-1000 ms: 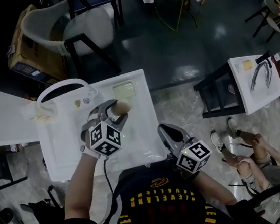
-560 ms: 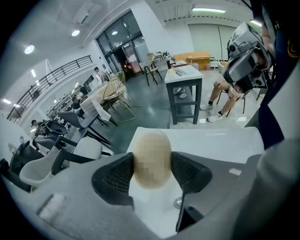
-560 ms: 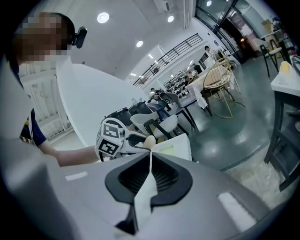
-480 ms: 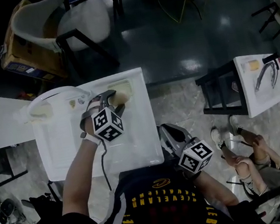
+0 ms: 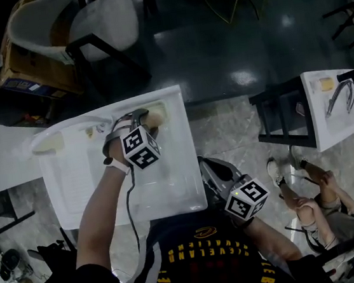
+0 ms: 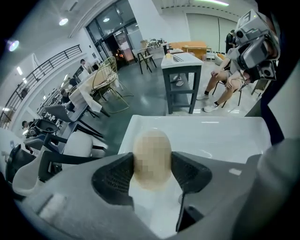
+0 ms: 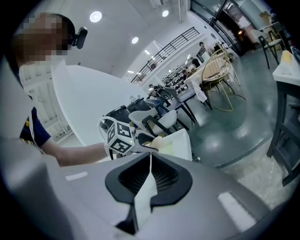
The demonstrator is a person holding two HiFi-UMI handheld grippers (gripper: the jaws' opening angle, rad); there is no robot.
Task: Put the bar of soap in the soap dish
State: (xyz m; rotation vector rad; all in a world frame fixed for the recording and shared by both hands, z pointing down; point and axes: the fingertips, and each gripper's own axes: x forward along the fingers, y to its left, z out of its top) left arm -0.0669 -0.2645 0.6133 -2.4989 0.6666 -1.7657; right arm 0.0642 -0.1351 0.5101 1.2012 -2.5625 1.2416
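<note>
Beige bar of soap (image 6: 152, 151) sits clamped between the pads of the left tongs (image 5: 145, 118), which are closed onto its two sides. In the head view the soap hangs over the far right corner of the white table (image 5: 176, 176), directly at the pale soap dish (image 7: 172, 148); contact with the dish cannot be confirmed. Step in hand, as judged: placement. The next move calls for lowering until the bar seats, then releasing. The right tongs (image 7: 149, 180) are closed and empty, near the table's front edge.
</note>
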